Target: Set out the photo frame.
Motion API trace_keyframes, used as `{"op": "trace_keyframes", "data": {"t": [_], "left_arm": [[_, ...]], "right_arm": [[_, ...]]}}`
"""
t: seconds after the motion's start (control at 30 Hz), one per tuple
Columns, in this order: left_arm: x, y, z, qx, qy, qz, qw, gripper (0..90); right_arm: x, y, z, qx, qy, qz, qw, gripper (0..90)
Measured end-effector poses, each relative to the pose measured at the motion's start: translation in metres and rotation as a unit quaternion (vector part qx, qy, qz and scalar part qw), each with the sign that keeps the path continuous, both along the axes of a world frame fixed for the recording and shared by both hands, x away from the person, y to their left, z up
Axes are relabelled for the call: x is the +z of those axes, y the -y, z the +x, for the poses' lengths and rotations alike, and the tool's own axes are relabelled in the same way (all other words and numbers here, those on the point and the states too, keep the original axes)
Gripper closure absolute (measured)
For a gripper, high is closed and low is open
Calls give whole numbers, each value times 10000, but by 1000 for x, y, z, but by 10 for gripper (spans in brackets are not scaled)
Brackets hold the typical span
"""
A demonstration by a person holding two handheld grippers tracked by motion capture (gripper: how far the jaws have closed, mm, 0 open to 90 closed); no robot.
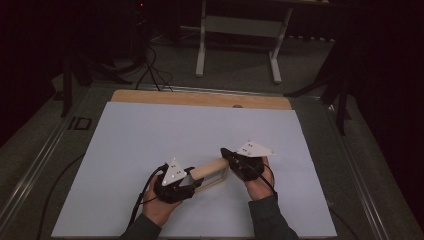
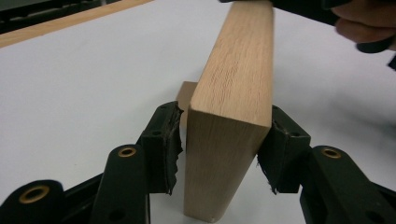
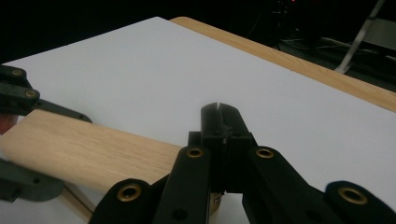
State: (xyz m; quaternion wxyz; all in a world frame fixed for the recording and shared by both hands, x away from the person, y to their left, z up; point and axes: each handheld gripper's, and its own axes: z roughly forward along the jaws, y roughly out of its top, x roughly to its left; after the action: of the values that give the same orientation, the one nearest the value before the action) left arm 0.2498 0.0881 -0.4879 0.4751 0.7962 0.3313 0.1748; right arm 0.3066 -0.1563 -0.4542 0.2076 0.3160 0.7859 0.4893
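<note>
A light wooden frame (image 1: 212,173) lies on the white sheet between the two grippers. My left gripper (image 1: 192,181) is shut on its near end. In the left gripper view the frame's thick rail (image 2: 233,93) stands on edge between the pads (image 2: 166,144) and runs away from the left gripper (image 2: 222,140). My right gripper (image 1: 227,155) is at the frame's far end, jaws pressed together with nothing between them. In the right gripper view its shut tips (image 3: 219,116) hover just over the end of the wooden rail (image 3: 93,144).
The white sheet (image 1: 150,135) covers most of the wooden tabletop (image 1: 200,98), whose bare strip shows at the back. Beyond the table stand a white-legged frame (image 1: 240,45) and dark stands, with cables (image 1: 150,70) on the floor.
</note>
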Motion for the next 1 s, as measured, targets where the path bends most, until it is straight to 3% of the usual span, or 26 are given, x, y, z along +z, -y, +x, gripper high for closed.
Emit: {"op": "trace_keyframes", "data": {"t": [0.23,0.77,1.0], "left_arm": [[-2,-4,5,195,-95,-28,9998,517],[-3,-5,8,304,-146,-55,9994,511],[-4,-7,9,316,-157,-70,9994,526]], "right_arm": [[1,3,-4,-32,-22,-23,10000,899],[4,7,-13,22,-31,-172,9998,896],[7,12,-16,107,-118,-6,9999,761]]}}
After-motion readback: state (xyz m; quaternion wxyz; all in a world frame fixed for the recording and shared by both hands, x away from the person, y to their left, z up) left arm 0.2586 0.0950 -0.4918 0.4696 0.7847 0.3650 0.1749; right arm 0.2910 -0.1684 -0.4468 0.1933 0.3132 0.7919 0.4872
